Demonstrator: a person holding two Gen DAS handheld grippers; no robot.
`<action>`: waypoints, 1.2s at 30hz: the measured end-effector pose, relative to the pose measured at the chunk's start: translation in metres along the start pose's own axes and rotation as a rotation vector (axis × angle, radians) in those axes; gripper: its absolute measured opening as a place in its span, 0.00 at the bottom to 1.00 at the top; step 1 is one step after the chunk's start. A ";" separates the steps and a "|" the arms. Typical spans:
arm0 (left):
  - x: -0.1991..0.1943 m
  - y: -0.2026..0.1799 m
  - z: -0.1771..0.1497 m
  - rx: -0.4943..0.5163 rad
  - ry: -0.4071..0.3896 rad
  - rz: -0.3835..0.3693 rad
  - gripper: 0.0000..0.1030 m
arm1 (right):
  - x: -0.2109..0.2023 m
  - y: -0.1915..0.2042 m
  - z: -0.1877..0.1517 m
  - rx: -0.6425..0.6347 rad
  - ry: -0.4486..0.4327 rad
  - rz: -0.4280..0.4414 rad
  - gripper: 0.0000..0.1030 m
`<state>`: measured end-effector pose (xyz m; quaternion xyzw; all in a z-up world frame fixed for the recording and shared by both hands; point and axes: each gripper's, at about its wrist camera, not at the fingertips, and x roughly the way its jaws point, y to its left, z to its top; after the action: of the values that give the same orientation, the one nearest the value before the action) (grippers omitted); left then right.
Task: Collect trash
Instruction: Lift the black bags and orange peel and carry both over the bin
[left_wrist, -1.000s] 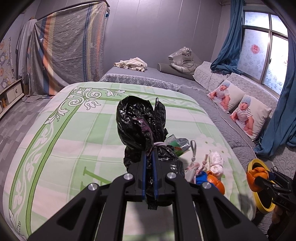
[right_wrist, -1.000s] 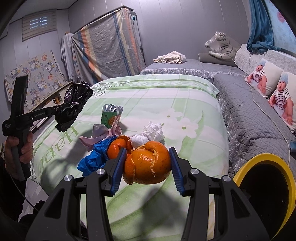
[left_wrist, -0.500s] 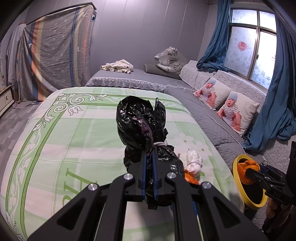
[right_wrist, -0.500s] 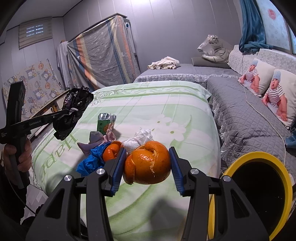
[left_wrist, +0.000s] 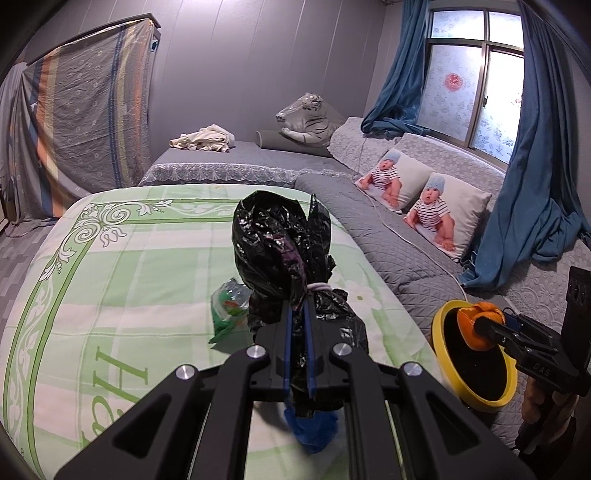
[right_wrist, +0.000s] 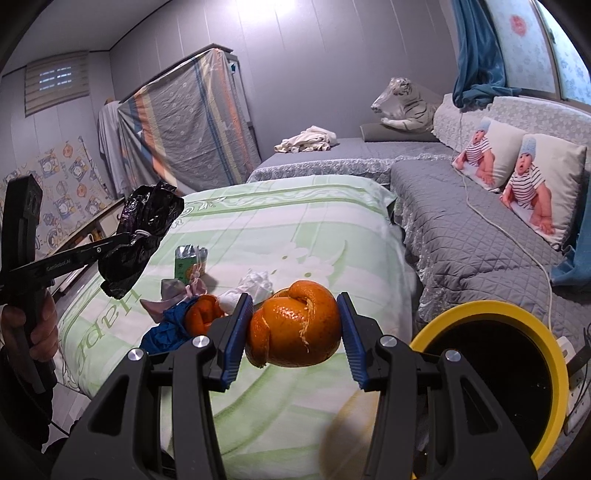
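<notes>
My left gripper is shut on a tied black plastic bag and holds it above the green bedspread; it also shows in the right wrist view. My right gripper is shut on an orange peel and holds it beside the yellow-rimmed bin. In the left wrist view the orange peel hangs over the bin's mouth. On the bed lie a green carton, a white tissue, a blue wrapper, another orange peel and a pink scrap.
The green bedspread covers the bed. A grey quilted sofa bed with two baby-print pillows and a white cable runs along the right. A toy tiger and crumpled cloth lie at the back. Blue curtains hang by the window.
My right gripper has carried the orange peel from over the bed to over the bin's mouth. My left gripper still holds the black bag and has turned to the right.
</notes>
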<state>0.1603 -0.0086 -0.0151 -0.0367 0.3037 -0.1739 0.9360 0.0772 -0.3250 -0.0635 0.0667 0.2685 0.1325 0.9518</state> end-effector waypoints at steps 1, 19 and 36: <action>0.000 -0.004 0.001 0.004 -0.001 -0.006 0.05 | -0.002 -0.002 0.000 0.004 -0.003 -0.004 0.43; 0.014 -0.080 0.011 0.105 0.008 -0.133 0.05 | -0.034 -0.044 0.003 0.071 -0.064 -0.088 0.43; 0.054 -0.181 0.011 0.239 0.051 -0.277 0.05 | -0.066 -0.122 -0.017 0.208 -0.094 -0.233 0.43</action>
<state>0.1526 -0.1973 -0.0052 0.0378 0.2968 -0.3368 0.8928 0.0403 -0.4600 -0.0696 0.1393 0.2417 -0.0108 0.9602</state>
